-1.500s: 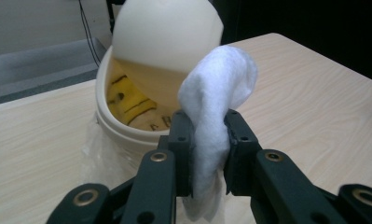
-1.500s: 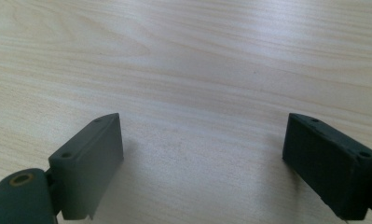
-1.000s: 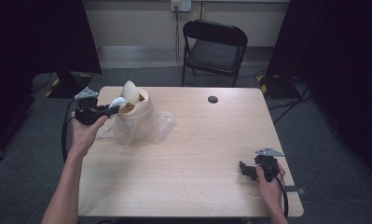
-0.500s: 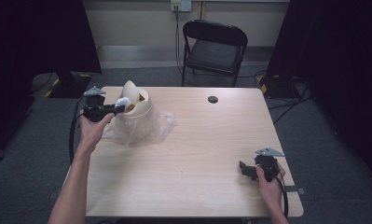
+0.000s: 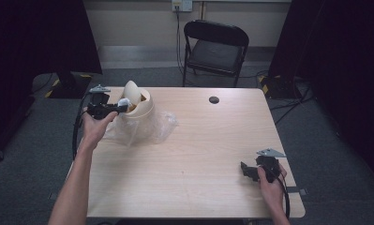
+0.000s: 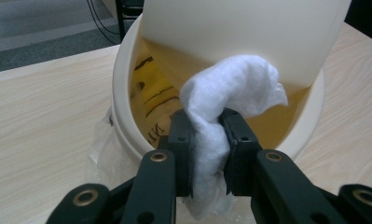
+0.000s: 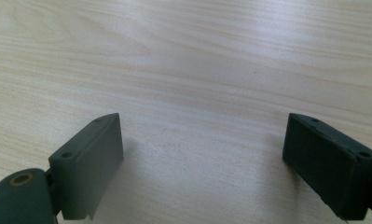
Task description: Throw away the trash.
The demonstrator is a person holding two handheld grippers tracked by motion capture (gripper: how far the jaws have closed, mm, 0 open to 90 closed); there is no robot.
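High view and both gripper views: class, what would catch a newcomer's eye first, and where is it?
First, the white tissue pinched in the left gripper at the mouth of the cream bin, near the table's far left corner. The bin's lid is tilted, and crumpled clear plastic lies around its base. The right gripper rests open on bare wood at the near right.

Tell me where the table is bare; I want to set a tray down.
The widest bare wood lies between the plastic bag and the right gripper, reaching up to the black disc. It is crowded at the far left corner, where the left gripper holds a white tissue over the cream bin.
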